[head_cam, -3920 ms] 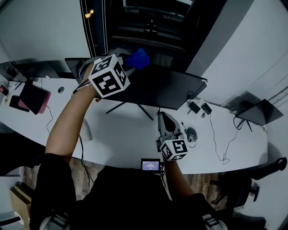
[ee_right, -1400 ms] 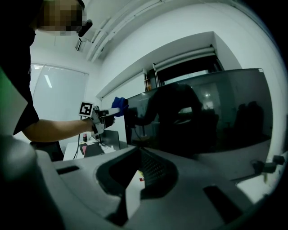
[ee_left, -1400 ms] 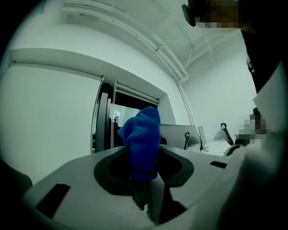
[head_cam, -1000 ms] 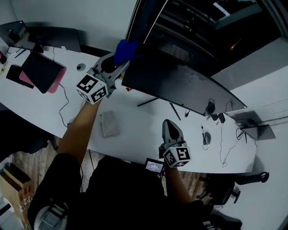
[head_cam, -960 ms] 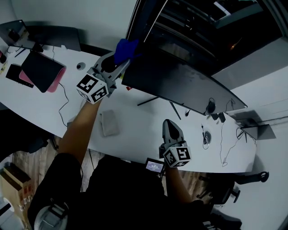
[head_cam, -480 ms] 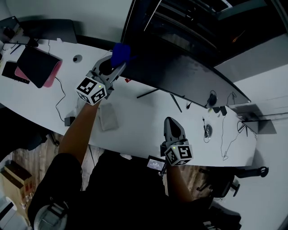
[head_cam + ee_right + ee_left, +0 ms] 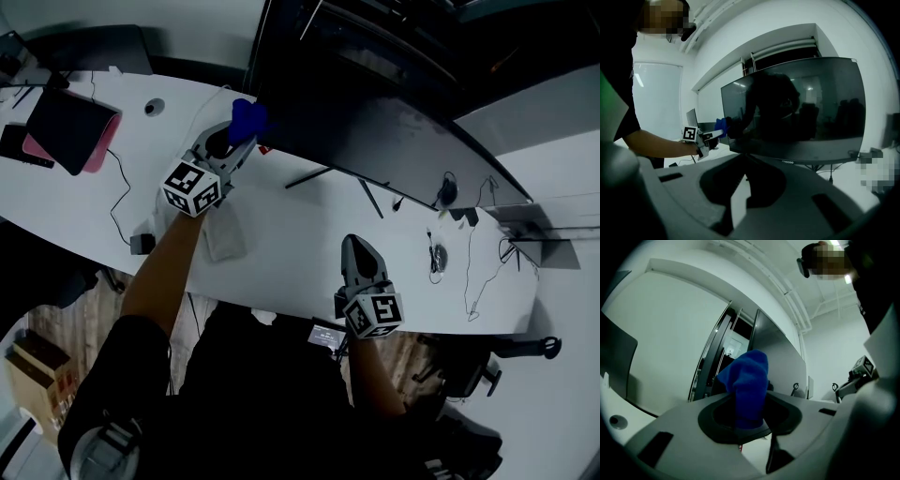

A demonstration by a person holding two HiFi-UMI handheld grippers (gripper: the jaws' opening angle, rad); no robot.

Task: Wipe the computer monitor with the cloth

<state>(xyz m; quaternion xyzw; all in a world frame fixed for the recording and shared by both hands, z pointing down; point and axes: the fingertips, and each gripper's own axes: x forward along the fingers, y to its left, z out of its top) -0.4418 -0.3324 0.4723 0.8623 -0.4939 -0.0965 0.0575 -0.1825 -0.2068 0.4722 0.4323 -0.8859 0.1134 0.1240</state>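
Desk: white curved desk (image 7: 281, 253) carrying a dark monitor (image 7: 394, 141), with dark glass panels behind it.
Left gripper (image 7: 240, 139): clenched on the blue cloth (image 7: 247, 119), which sits at the monitor's lower left edge, seemingly touching it.
Right gripper (image 7: 354, 246): jaws together, nothing in them, hanging in front of the monitor, well apart from it.
Risk: a hard push at that edge could rock the monitor on its thin stand legs (image 7: 319, 176), or the cloth slips from the pinch.
Around: grey pad (image 7: 223, 239) near the monitor's stand, pink-cased tablet (image 7: 70, 127) well left of the monitor, cables (image 7: 469, 281) to its right. Nothing blocks the screen.
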